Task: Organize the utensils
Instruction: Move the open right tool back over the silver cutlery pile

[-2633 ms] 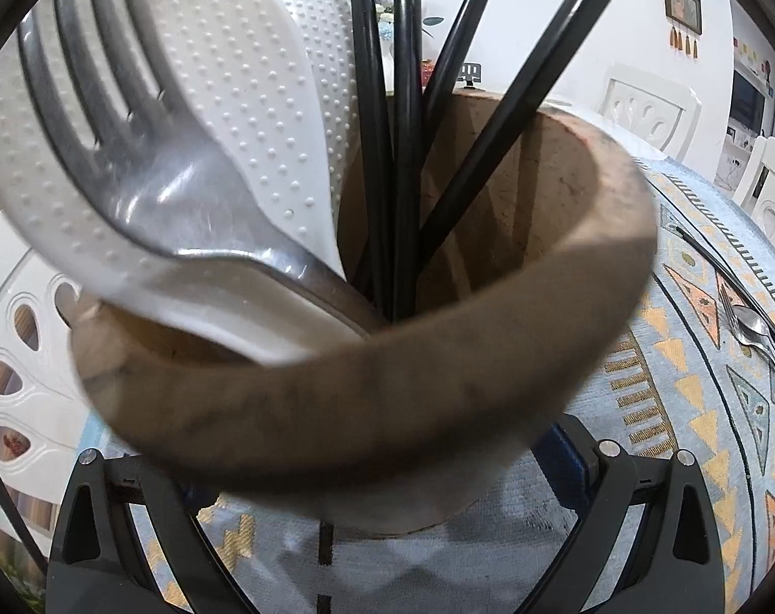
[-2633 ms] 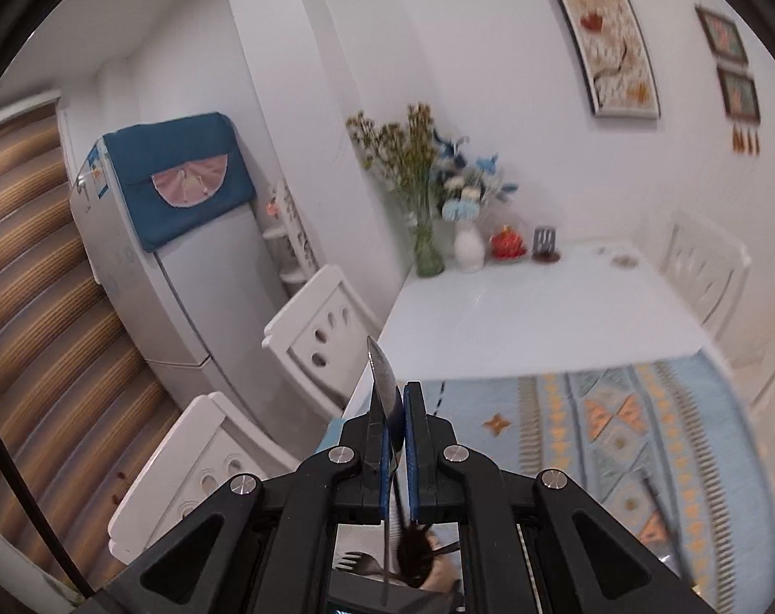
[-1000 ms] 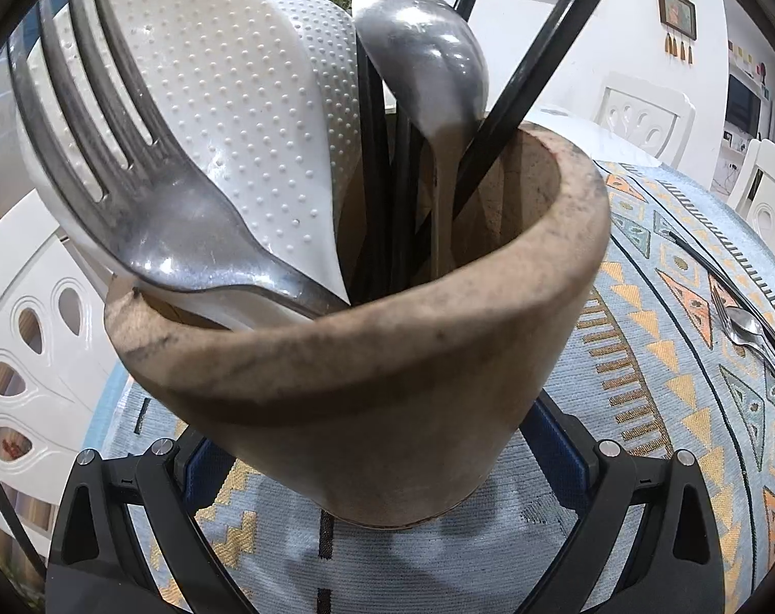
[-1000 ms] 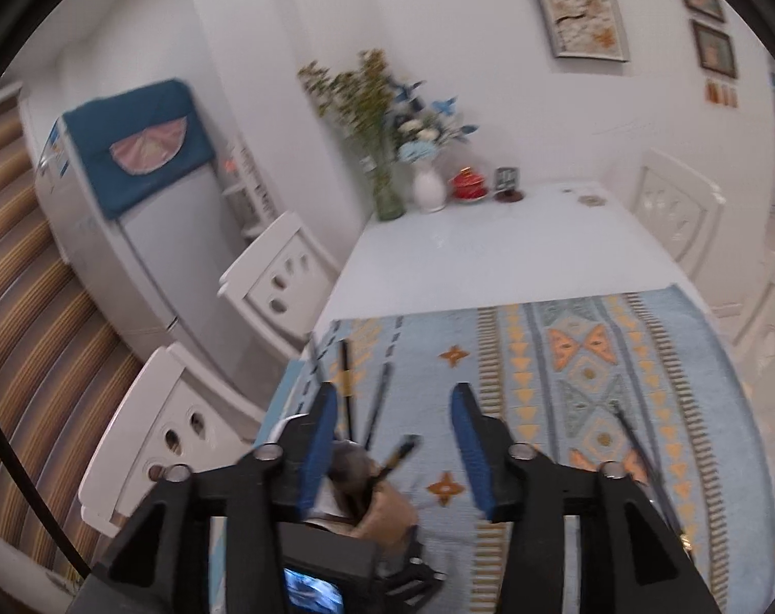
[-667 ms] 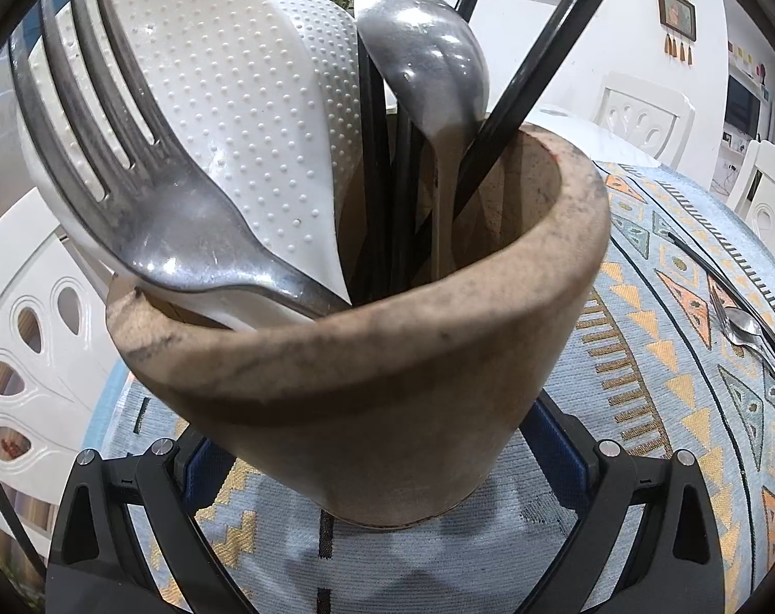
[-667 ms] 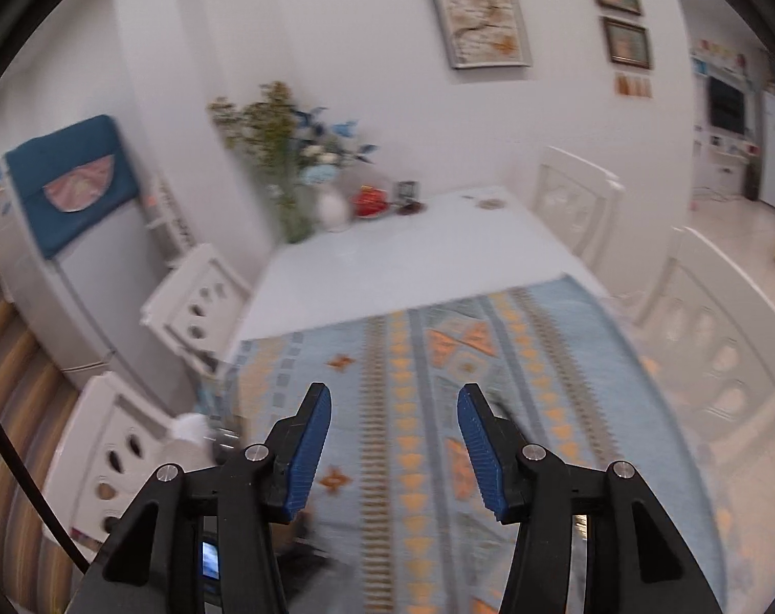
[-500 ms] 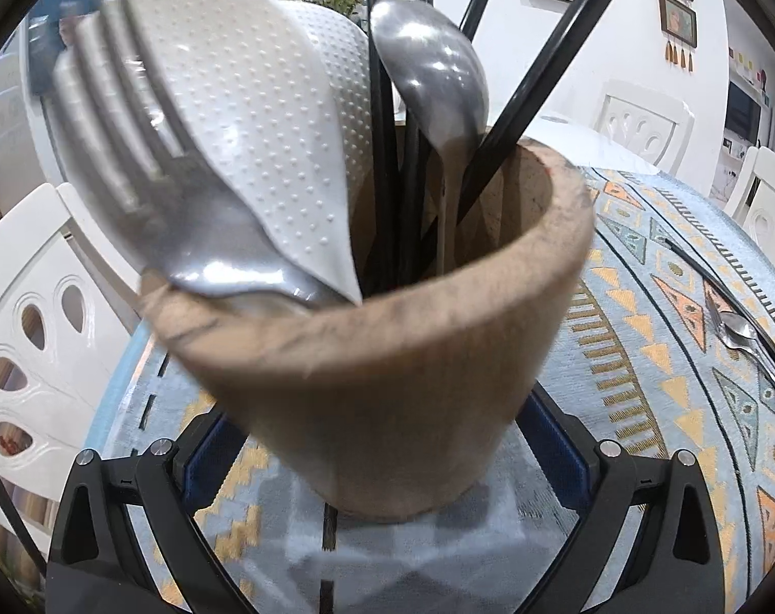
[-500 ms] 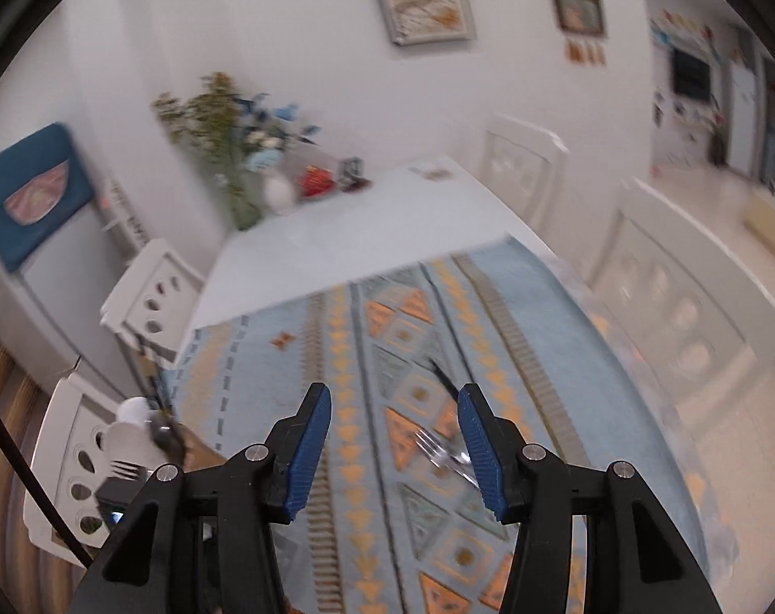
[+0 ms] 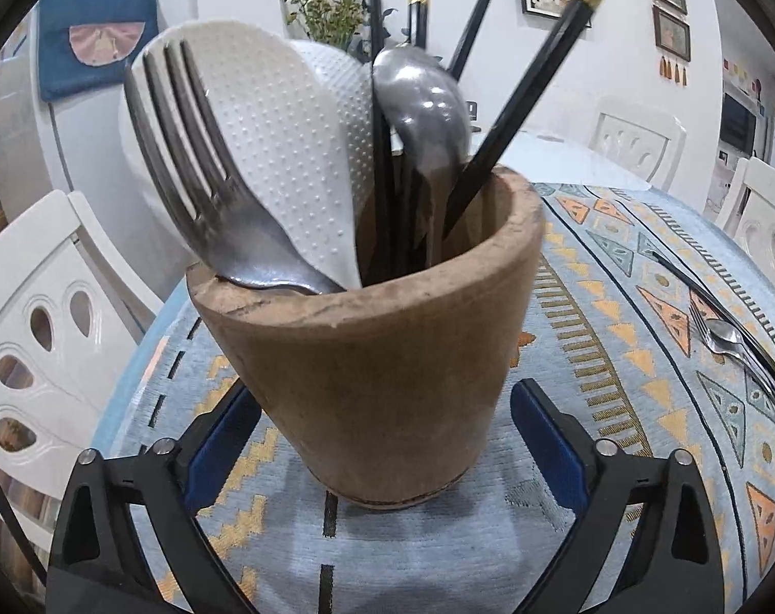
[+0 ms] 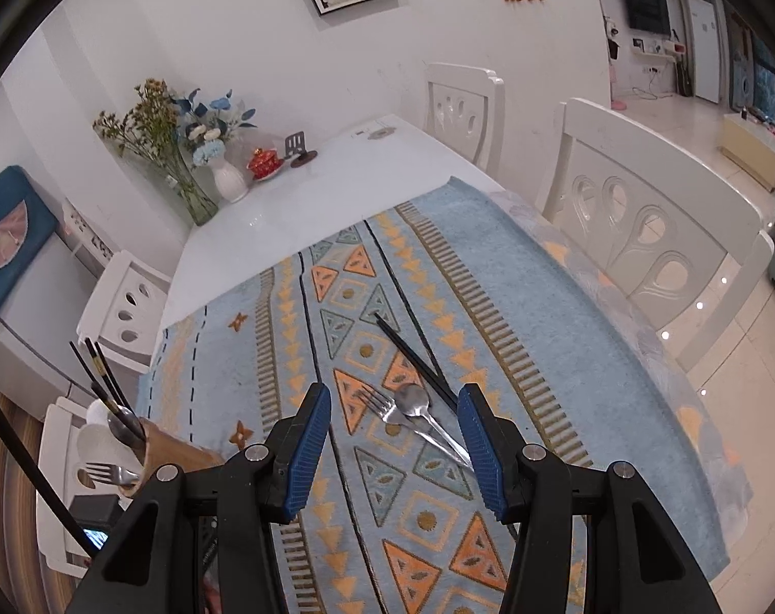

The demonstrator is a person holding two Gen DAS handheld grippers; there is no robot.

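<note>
We hover our right gripper [image 10: 395, 440], jaws apart and empty, over the fork [image 10: 382, 408] and spoon [image 10: 413, 401] ahead. Our left gripper [image 9: 382, 437], jaws apart, straddles the wooden cup [image 9: 377, 358]. Next, we judge, descend and pinch one handle.

Left gripper [image 9: 384, 412]: black plastic frame is seen, with open triangular cut-outs in both arms. Blue ribbed pads [image 9: 546, 440] are fitted on the inner faces of the fingers. Silver screws are set at the arm joints.

Right gripper [image 10: 395, 440]: the same black frame, silver screws and blue ribbed pads [image 10: 310, 453] are noted. A thin black cable [image 10: 34, 481] is seen at the left edge.
</note>
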